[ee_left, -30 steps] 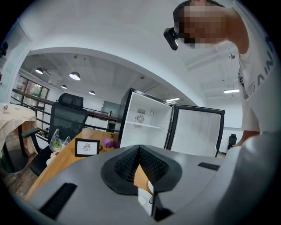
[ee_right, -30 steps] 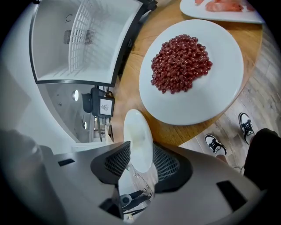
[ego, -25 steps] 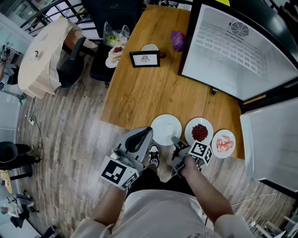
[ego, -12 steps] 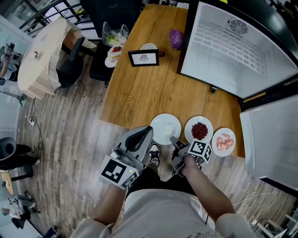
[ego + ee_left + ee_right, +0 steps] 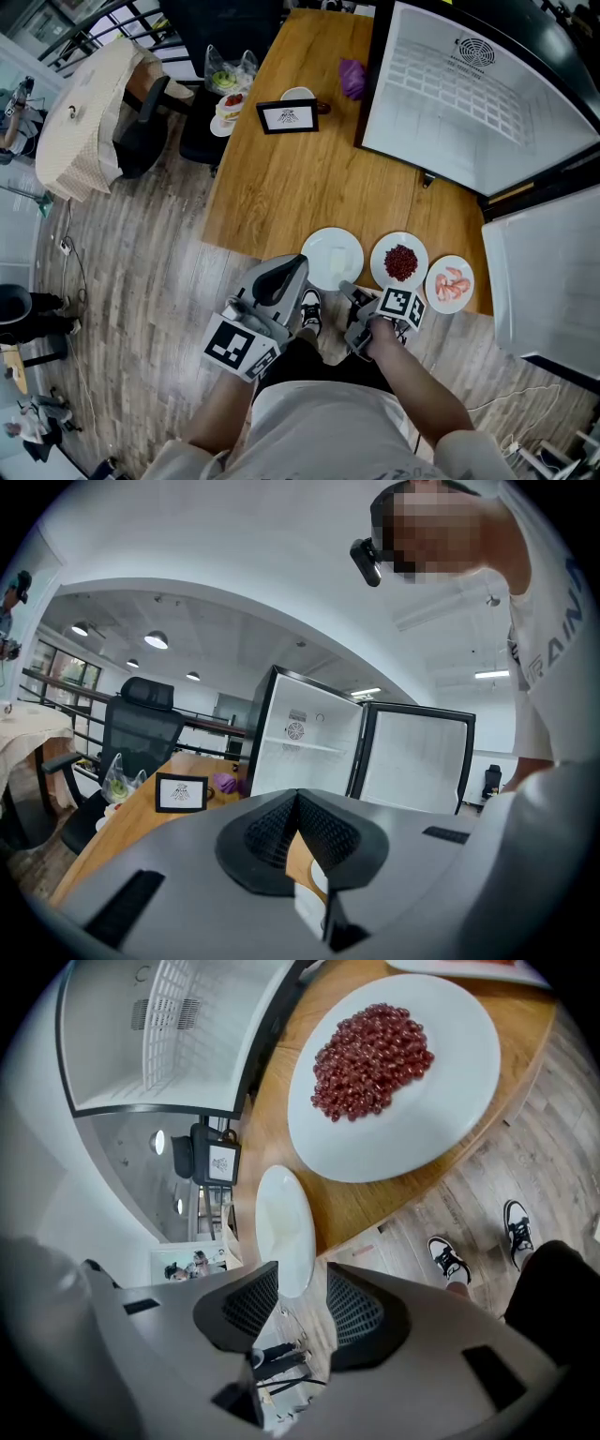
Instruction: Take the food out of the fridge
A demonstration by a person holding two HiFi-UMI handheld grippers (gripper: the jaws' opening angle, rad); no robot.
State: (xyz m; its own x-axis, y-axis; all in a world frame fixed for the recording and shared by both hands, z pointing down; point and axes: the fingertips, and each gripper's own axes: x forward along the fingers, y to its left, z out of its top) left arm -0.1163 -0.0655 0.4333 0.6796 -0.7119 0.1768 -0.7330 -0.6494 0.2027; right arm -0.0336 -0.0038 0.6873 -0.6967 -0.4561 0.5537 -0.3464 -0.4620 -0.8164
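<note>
Three white plates sit along the near edge of the wooden table (image 5: 291,187): a pale one (image 5: 334,259), one heaped with red beans (image 5: 400,262) and one with shrimp (image 5: 450,284). The open fridge (image 5: 469,103) stands at the right with its door (image 5: 548,281) swung wide; its white interior shows bare shelves. My left gripper (image 5: 292,267) hovers just off the table edge by the pale plate, jaws shut on nothing. My right gripper (image 5: 352,292) hangs off the edge below the bean plate (image 5: 394,1072), jaws apart and empty, with the pale plate (image 5: 286,1232) beyond them.
A framed card (image 5: 290,117), a small white bowl (image 5: 300,96) and a purple object (image 5: 354,80) lie at the table's far end. An office chair (image 5: 150,117), a stool with bagged food (image 5: 230,80) and a cloth-covered table (image 5: 84,112) stand at the left. My shoe (image 5: 310,314) is under the grippers.
</note>
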